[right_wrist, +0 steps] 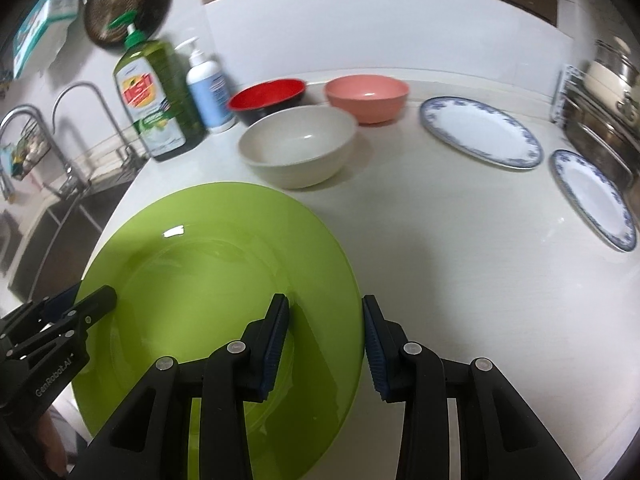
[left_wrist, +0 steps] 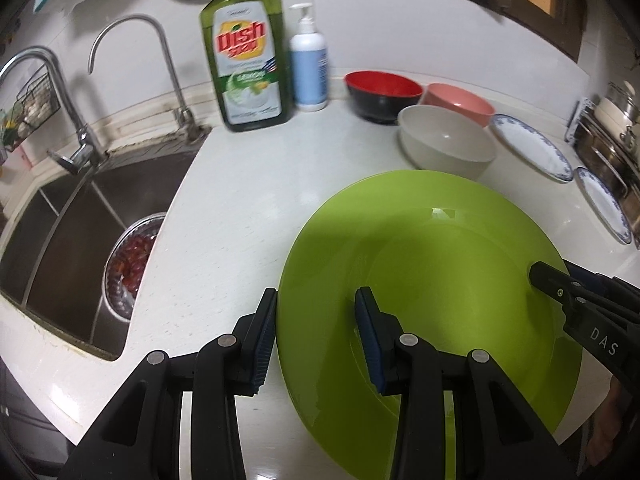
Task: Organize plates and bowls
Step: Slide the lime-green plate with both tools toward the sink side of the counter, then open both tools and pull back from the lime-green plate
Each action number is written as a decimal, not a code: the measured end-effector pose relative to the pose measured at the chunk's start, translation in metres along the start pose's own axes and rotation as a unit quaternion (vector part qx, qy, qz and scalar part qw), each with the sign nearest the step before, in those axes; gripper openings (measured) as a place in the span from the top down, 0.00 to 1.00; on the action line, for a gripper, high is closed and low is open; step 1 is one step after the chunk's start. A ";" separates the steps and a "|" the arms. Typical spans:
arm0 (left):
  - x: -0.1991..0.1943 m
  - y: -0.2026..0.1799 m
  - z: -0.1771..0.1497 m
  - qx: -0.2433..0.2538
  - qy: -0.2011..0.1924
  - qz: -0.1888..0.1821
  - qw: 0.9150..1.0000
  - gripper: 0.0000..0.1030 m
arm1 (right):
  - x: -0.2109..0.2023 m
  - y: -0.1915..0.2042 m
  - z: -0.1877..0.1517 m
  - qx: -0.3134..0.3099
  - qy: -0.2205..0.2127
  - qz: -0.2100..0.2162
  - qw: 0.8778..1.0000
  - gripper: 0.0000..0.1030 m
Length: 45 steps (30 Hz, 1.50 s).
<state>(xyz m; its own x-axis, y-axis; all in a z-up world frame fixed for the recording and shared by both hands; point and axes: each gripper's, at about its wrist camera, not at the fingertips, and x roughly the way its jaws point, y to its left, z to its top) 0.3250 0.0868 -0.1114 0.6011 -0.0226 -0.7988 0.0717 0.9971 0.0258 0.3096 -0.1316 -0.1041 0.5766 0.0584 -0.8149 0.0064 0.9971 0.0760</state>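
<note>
The left claw (left_wrist: 316,300) was found clamped across the left rim of the green plate (left_wrist: 440,260), one finger set against the outer edge and the other laid on the plate's inner face. The right claw (right_wrist: 324,304) was found clamped in like manner across the opposite, right rim. The plate was thus held between the two claws, roughly level, over the near part of the white bench (left_wrist: 240,200); whether its underside touched the bench could not be determined. Just beyond the claws, past the plate's far edge, a cream bowl (right_wrist: 298,148) was noted upright on the bench. Behind it, a red-and-black bowl (right_wrist: 266,94) and a pink bowl (right_wrist: 366,96) were recorded near the wall. Ahead and to the right of the right claw, a large blue-rimmed plate (right_wrist: 480,132) and a smaller blue-rimmed plate (right_wrist: 592,196) were seen lying flat, apart from one another. Ahead of the left claw, a green dish-soap bottle (left_wrist: 246,64) and a white pump bottle (left_wrist: 308,64) were noted, with the sink (left_wrist: 80,220) to its left.
</note>
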 end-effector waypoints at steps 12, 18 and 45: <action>0.029 0.017 -0.002 -0.002 0.020 0.006 1.000 0.62 | 0.035 0.021 -0.004 -0.005 0.024 0.005 1.000 0.63; 0.037 0.019 -0.003 0.000 0.029 0.004 1.000 0.62 | 0.044 0.022 -0.007 -0.003 0.033 0.002 0.999 0.63; 0.033 0.018 -0.006 -0.003 0.026 0.035 0.999 0.39 | 0.038 0.021 -0.006 -0.002 0.020 0.003 1.000 0.61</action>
<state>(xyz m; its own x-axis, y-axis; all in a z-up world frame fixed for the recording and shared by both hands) 0.3412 0.1047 -0.1406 0.5616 0.0515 -0.8258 0.0252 0.9965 0.0793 0.3272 -0.1080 -0.1371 0.5439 0.0668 -0.8365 -0.0001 0.9968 0.0795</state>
